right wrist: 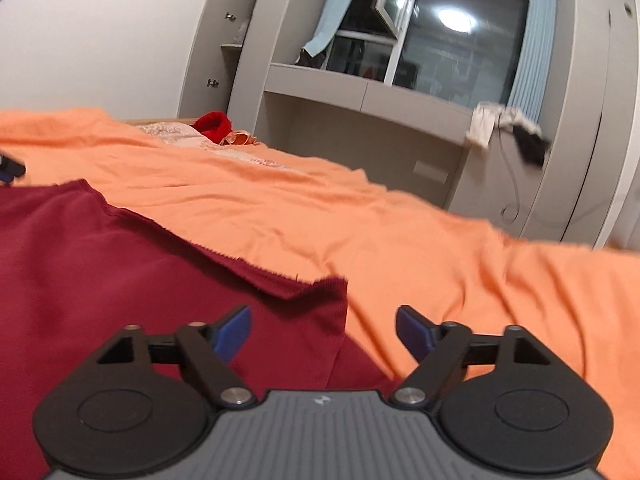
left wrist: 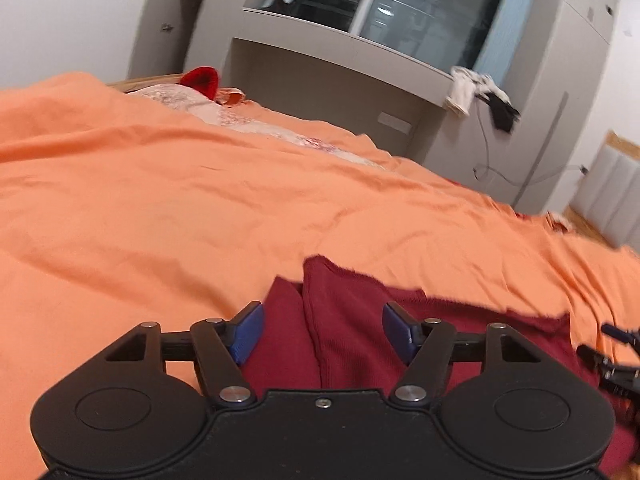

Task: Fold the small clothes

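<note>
Nearest the lens, left wrist view: left gripper [left wrist: 323,334], jaws set wide, blue pads [left wrist: 249,332] clear of the cloth, nothing clamped. Directly beyond and beneath, lower centre of the frame: dark red garment [left wrist: 352,320], lying on the orange bedspread [left wrist: 160,208], with a raised fold ridge running up between the jaws to a corner at mid-frame. At the lower right edge: black parts of the other gripper, partly cut off.

Right wrist view: right gripper [right wrist: 324,334], jaws likewise wide, nothing held. Left pad over the dark red garment [right wrist: 120,280]; right pad over bare orange bedspread [right wrist: 460,260]. Garment corner just above the jaws at centre frame, with a frayed edge running diagonally toward the upper left. Contact between pads and cloth: cannot tell from these views; no pinch visible.

Background, upper half of both frames: grey shelving unit [left wrist: 340,60] under a dark window, a pale cloth [left wrist: 460,92] hanging at the shelf end, a bright red item [left wrist: 202,80] at the far side of the bed.

Step in hand, as judged: garment laid down with one fold apparently formed and both grips let go; folding not complete, since the piece lies broad and uneven.

Next move, as judged: selection of a fresh edge or corner for each gripper, jaws brought around a single cloth layer only, then closed. Care required not to pinch the bedspread together with the garment, the fabrics lying flush.
</note>
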Demonstrator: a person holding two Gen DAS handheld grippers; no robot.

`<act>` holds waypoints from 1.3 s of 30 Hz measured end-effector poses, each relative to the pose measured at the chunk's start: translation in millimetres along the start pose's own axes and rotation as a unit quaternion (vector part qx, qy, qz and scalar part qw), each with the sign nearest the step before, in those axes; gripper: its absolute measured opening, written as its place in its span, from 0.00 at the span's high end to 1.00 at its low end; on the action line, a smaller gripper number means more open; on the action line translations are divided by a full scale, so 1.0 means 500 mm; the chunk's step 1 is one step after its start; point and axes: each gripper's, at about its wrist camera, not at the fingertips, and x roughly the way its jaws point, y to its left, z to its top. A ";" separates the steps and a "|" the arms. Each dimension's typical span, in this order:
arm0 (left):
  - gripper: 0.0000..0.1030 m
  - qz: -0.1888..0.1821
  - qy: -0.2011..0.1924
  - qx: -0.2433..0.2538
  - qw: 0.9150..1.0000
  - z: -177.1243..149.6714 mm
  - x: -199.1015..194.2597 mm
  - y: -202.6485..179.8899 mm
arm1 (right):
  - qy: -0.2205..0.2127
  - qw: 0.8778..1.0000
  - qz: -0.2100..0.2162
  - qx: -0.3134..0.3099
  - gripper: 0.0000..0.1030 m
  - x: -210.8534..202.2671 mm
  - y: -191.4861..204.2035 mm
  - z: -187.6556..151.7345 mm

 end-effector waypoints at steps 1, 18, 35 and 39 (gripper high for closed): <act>0.34 0.000 0.005 0.011 1.000 -0.007 -0.004 -0.004 | 0.004 1.000 0.005 0.009 0.17 -0.004 -0.009 -0.003; 0.47 0.002 0.006 0.083 0.996 -0.032 -0.029 -0.039 | 0.035 0.992 0.043 0.116 0.14 -0.022 -0.076 -0.036; 0.96 0.066 0.010 0.086 0.994 -0.053 -0.008 -0.058 | 0.037 0.990 0.049 0.125 0.95 0.100 -0.096 0.030; 0.96 0.077 0.001 0.071 0.995 -0.043 -0.027 -0.046 | 0.038 0.989 0.029 0.140 0.96 0.097 -0.106 0.024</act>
